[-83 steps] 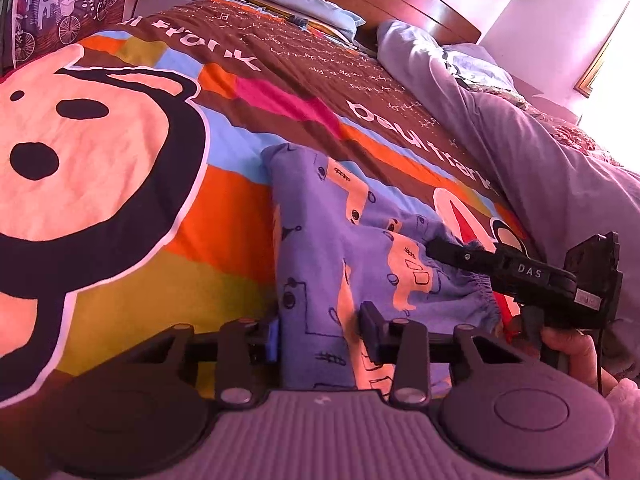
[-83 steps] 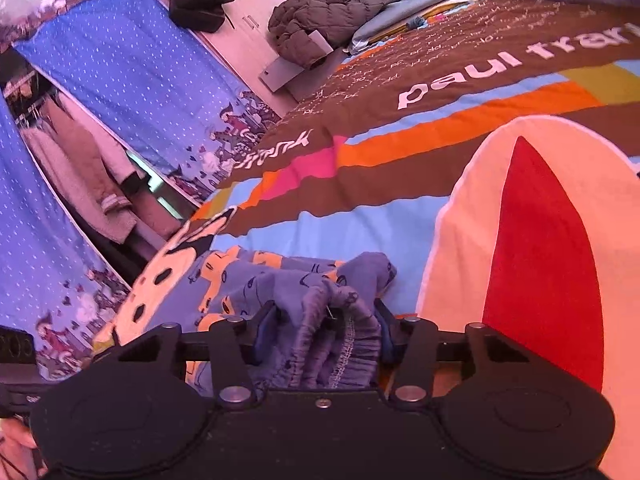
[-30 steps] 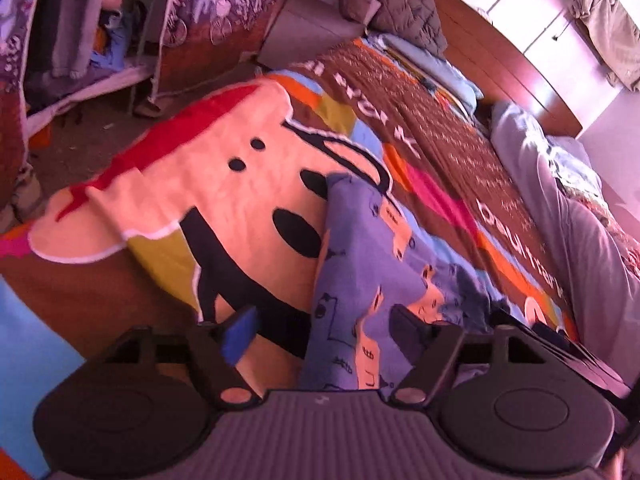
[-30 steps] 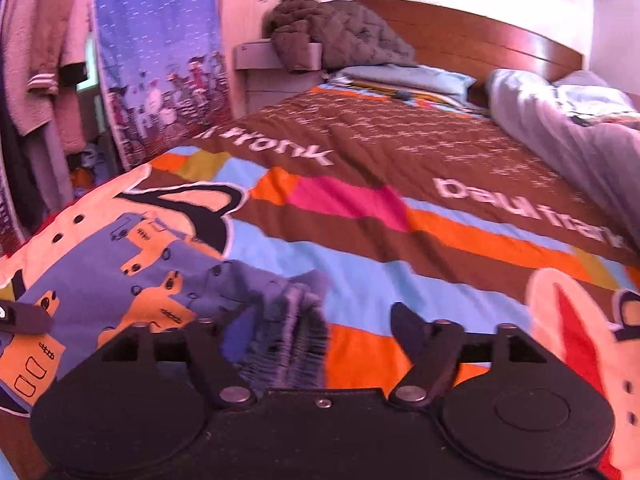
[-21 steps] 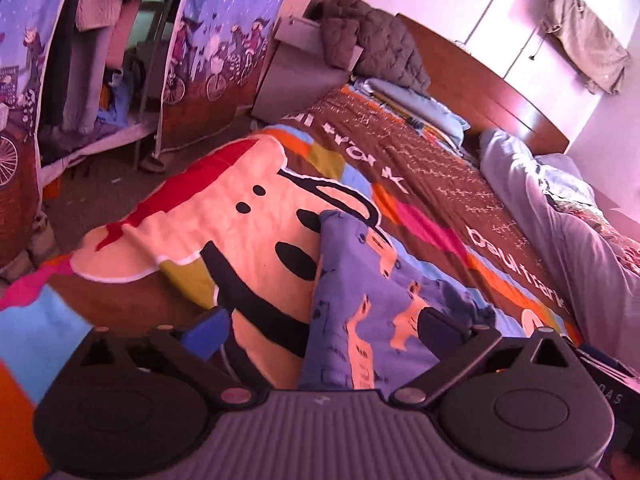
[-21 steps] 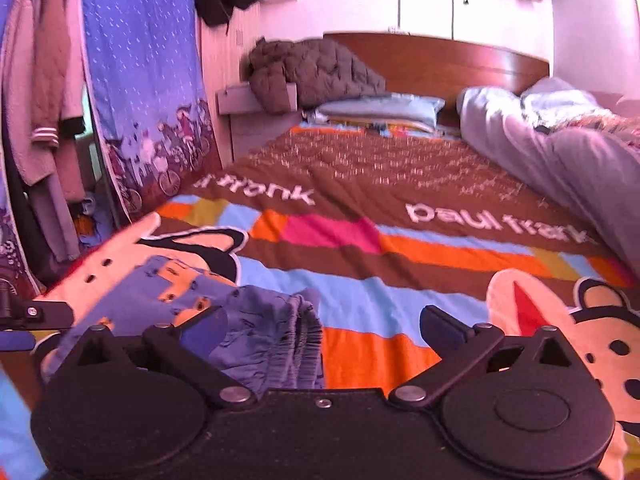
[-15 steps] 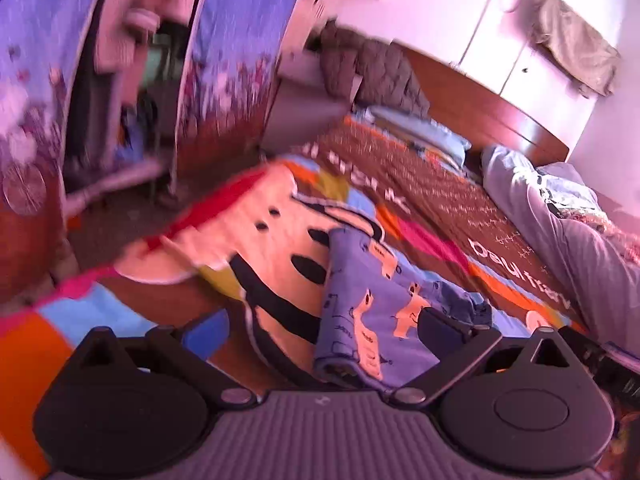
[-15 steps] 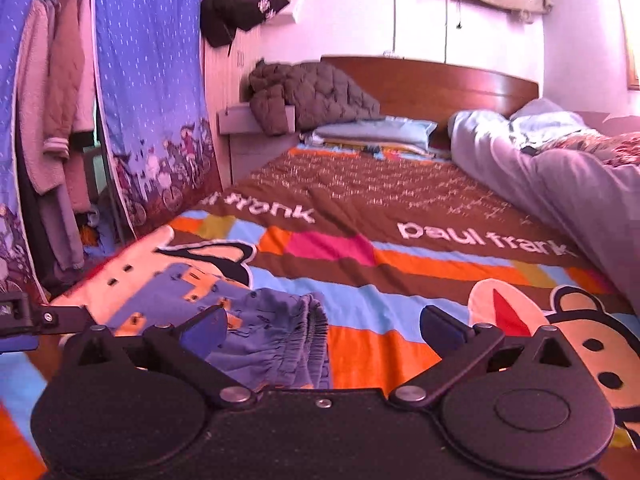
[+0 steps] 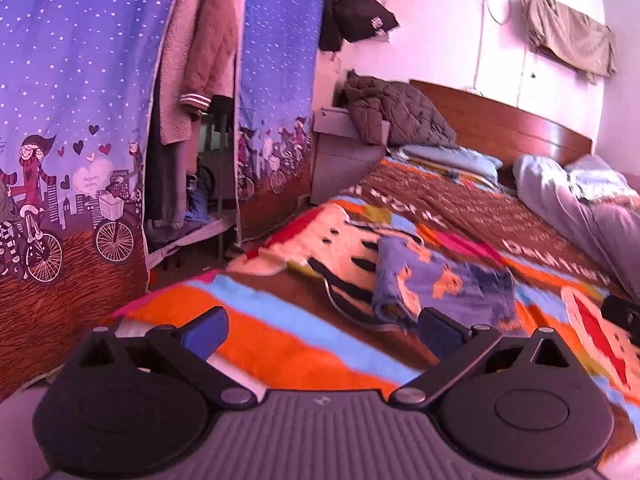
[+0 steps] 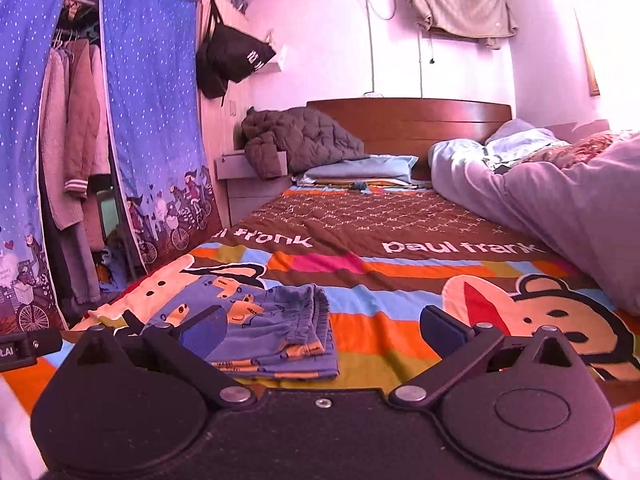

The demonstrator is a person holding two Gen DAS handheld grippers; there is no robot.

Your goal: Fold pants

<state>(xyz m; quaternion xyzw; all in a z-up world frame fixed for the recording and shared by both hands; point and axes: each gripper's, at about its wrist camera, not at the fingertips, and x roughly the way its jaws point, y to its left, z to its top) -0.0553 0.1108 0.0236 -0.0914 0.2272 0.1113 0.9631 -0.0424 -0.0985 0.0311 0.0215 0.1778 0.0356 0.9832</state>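
Note:
The small blue pants (image 9: 440,280) with orange car prints lie folded on the colourful bedspread (image 9: 280,344), free of both grippers. In the right wrist view the pants (image 10: 264,328) rest flat, the gathered waistband at their right side. My left gripper (image 9: 320,330) stands wide open, drawn back from the pants, nothing between its fingers. My right gripper (image 10: 320,328) is also wide open and empty, with the pants beyond its left finger. The left gripper's black body (image 10: 24,348) shows at the left edge of the right wrist view.
The bed fills the room's middle, with a wooden headboard (image 10: 408,120), a dark quilted jacket (image 10: 300,136) on the nightstand and a rumpled lilac duvet (image 10: 560,200) on the right. A blue fabric wardrobe (image 9: 80,120) with hanging coats stands left of the bed.
Both grippers let go of the pants, opened wide and pulled back and up from the bed. The pants stay folded on the bedspread and look smaller and farther away now.

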